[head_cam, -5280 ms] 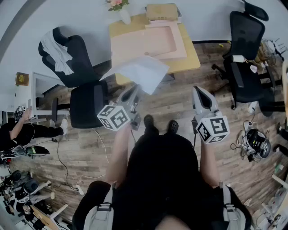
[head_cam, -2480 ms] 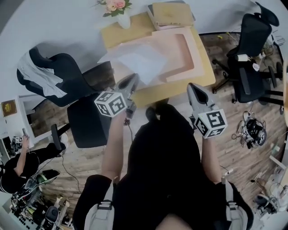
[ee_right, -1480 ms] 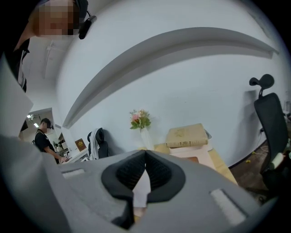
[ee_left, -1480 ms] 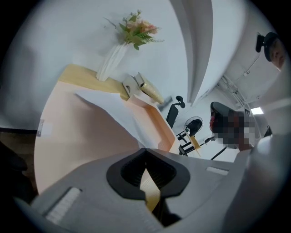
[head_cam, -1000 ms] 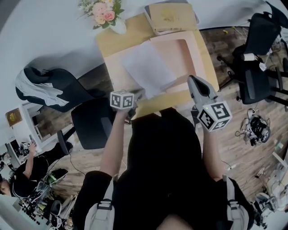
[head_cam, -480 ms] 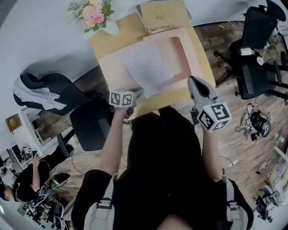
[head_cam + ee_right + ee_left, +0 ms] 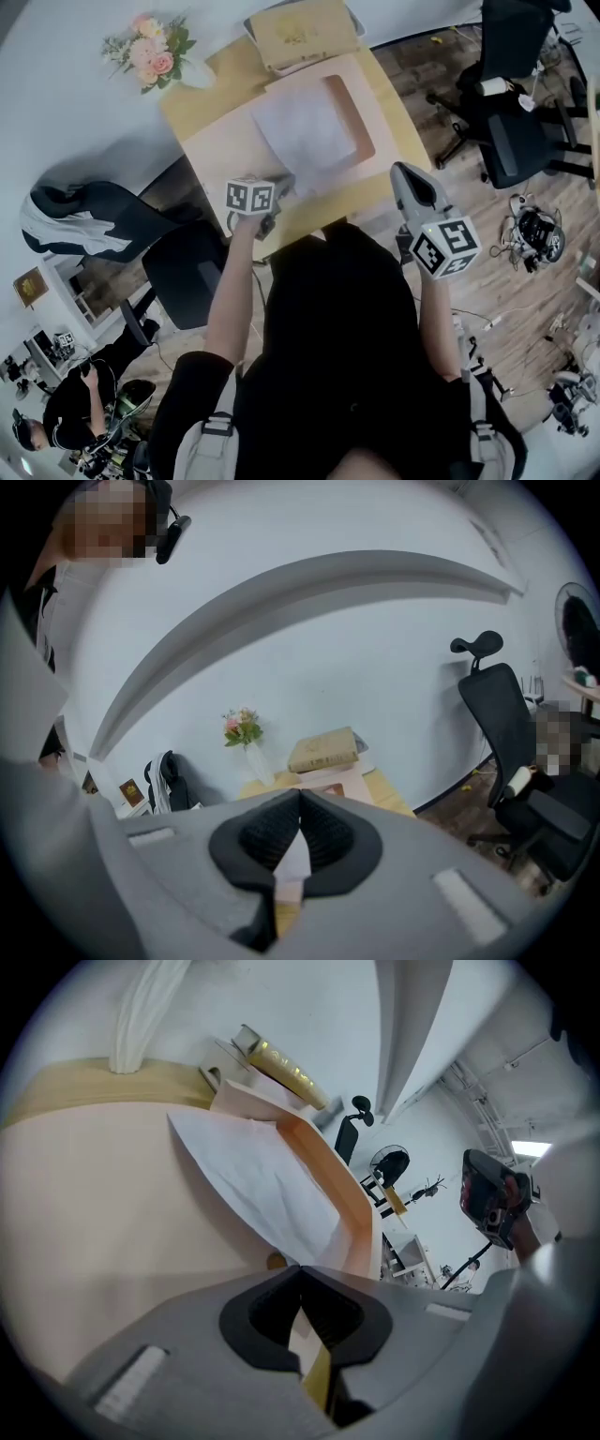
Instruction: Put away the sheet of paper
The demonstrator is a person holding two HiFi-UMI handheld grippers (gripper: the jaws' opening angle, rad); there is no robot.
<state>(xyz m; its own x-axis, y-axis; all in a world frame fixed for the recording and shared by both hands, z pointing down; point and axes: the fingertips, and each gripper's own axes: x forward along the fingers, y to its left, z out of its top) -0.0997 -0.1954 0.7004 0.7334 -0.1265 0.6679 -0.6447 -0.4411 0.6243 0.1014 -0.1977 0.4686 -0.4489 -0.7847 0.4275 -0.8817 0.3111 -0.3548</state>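
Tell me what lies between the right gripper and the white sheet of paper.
Head view: between right gripper and white sheet of paper lie the pink rectangular tray's right rim and a strip of yellow wooden tabletop.

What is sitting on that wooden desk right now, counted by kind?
sheet of paper: 1
pink tray: 1
vase of flowers: 1
tan box: 1
Total: 4
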